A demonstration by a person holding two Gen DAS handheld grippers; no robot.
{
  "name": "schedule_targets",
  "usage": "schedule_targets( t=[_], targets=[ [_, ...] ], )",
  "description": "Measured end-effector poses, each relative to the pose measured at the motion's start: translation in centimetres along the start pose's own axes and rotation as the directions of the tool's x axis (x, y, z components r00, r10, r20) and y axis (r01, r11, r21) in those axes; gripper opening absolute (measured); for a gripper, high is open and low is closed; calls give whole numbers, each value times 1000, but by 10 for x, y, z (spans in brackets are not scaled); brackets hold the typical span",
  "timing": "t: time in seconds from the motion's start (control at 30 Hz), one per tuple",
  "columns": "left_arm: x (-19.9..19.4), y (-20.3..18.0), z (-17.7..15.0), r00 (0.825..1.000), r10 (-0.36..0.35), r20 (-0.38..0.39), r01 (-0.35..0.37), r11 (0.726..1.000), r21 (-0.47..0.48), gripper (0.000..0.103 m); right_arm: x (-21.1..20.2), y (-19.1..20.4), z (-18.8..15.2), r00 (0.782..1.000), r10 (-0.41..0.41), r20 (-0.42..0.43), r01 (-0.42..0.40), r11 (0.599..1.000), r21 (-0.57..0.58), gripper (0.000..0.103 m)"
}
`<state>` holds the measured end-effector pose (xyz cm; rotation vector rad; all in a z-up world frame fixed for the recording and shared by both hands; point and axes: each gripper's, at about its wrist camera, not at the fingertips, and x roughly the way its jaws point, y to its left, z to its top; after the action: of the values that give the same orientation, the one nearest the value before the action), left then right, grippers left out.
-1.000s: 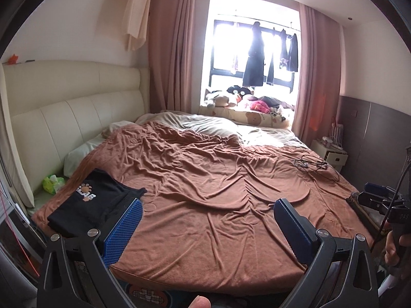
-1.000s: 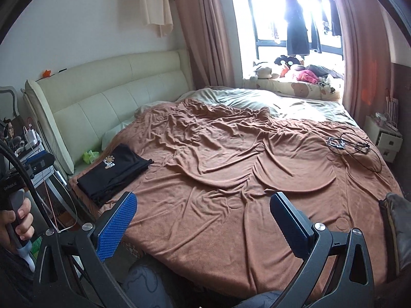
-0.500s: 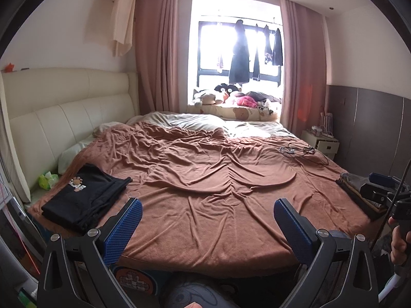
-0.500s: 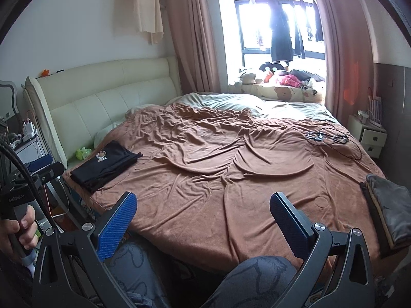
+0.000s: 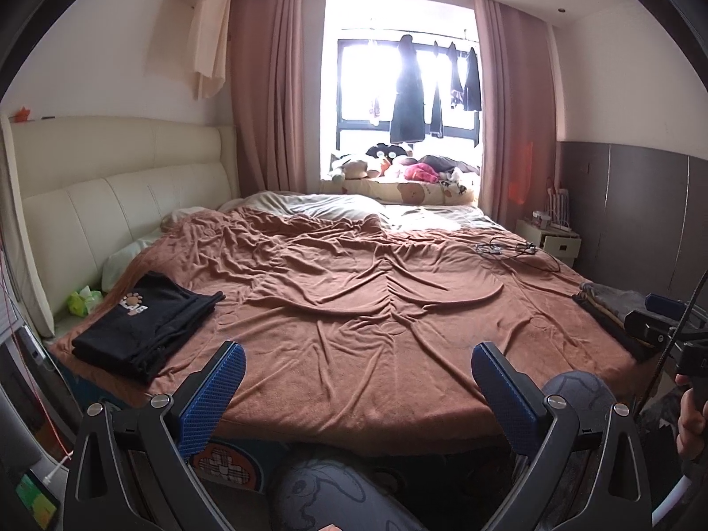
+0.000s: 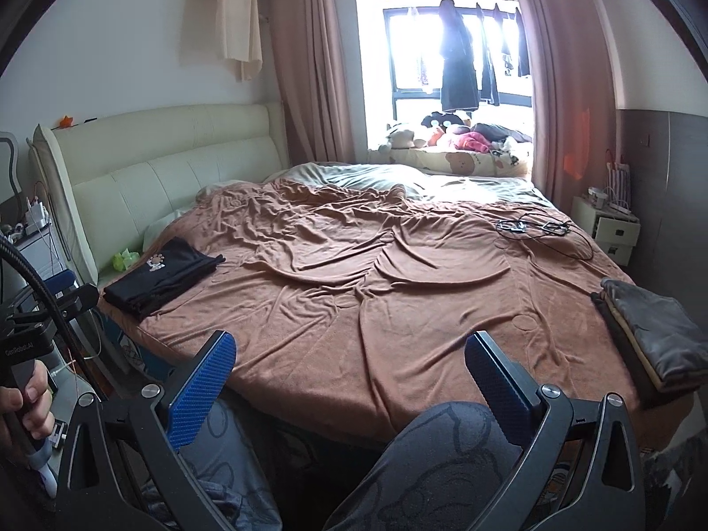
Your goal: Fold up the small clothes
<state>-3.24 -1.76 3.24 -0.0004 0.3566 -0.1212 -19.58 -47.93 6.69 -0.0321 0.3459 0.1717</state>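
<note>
A folded black garment with a small paw print (image 5: 146, 325) lies at the left of the frame, on the near corner of the bed by the cream padded headboard (image 5: 110, 203). A stack of folded grey and tan clothes (image 6: 655, 332) sits at the right edge, on the opposite near corner. Between them stretches the rumpled brown blanket (image 5: 354, 309), bare in the middle, with a tangle of black cables (image 6: 531, 226) lying toward the upper right. Both claws hang low in the frame above the person's patterned grey trousers (image 6: 442, 455): the left claw (image 5: 356, 376) spread wide and empty, the right claw (image 6: 349, 367) likewise spread, gripping nothing.
</note>
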Motion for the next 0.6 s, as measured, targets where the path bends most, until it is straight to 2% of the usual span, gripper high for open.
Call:
schedule_targets(
  t=[0.27, 0.6],
  targets=[
    [2, -1, -10, 1000, 6, -1, -6, 1000, -2, 103, 6, -3, -14, 998, -56, -2, 56, 998, 10, 103],
    [12, 3, -19, 999, 0, -34, -1, 1000, -21, 103, 20, 0, -19, 997, -78, -23, 78, 997, 13, 103]
  ],
)
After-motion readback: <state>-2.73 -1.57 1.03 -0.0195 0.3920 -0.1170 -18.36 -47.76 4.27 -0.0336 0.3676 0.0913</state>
